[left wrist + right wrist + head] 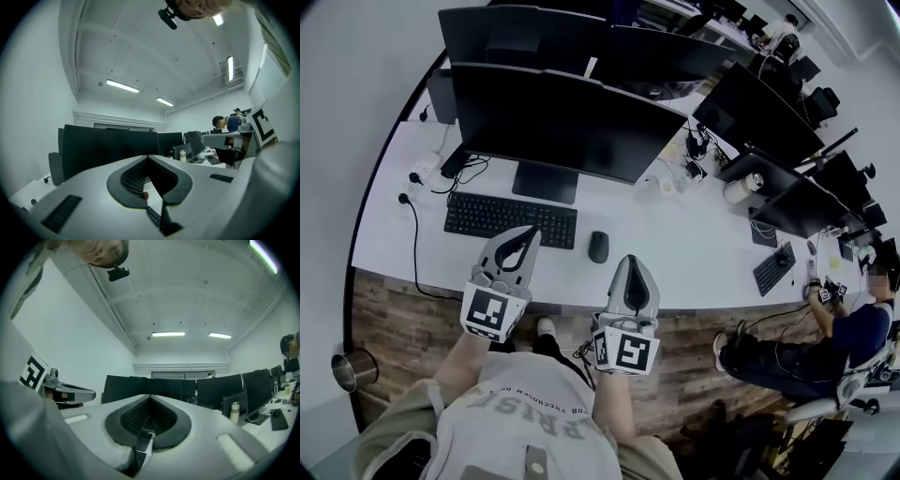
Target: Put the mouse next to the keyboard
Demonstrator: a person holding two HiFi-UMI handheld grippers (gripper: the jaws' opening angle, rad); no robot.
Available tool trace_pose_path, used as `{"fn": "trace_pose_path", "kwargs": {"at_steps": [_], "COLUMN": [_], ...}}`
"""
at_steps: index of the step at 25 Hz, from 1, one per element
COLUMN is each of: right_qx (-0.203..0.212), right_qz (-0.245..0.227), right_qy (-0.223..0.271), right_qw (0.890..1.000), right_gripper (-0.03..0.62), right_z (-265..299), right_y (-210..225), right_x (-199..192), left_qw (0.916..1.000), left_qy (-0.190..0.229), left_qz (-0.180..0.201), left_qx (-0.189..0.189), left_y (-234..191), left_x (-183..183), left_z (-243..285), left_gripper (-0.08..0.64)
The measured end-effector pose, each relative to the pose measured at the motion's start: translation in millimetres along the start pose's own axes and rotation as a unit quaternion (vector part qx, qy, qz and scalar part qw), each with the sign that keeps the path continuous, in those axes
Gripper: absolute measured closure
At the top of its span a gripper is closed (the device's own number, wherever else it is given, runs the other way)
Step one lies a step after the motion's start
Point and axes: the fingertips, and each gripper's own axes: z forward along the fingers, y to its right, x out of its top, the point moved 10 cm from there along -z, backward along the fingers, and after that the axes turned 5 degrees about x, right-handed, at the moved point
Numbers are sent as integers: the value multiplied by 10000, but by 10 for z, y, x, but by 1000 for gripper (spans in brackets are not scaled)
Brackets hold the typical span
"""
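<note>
Both the left gripper (532, 231) and right gripper (634, 259) are fully closed on nothing above the desk's (694, 248) front edge, apparently idle, since the mouse (598, 247) already lies just right of the keyboard (511, 218).

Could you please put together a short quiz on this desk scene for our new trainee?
1. True or false: in the head view, the mouse lies to the left of the keyboard.
2. How do the left gripper and the right gripper stand? A: both jaws shut, holding nothing. B: both jaws wide open. C: the right one shut on the mouse.
3. What stands on the desk directly behind the keyboard?

Key: 1: false, it lies to the right, a little apart from the keyboard. 2: A. 3: a dark monitor.
</note>
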Motion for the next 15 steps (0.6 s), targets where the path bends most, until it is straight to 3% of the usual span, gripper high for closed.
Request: {"fn": "trace_pose_path", "kwargs": {"at_steps": [5, 9, 15], "right_qx": [-1, -214, -191], "right_qz": [-15, -175, -112], "right_qy": [32, -289, -191], "right_qw": [10000, 9992, 9996], "right_gripper": [591, 592, 594], "right_z": [-1, 38, 60], "right_y": [3, 28, 42], "right_x": [38, -68, -59], "left_qw": [10000, 10000, 9999], "left_qy": [40, 21, 124], "left_qz": [18, 55, 107], "left_qx": [11, 12, -27], "left_y": [12, 12, 8], "left_x": [25, 22, 53], "left_z": [-16, -21, -2], "left_gripper": [549, 549, 550]}}
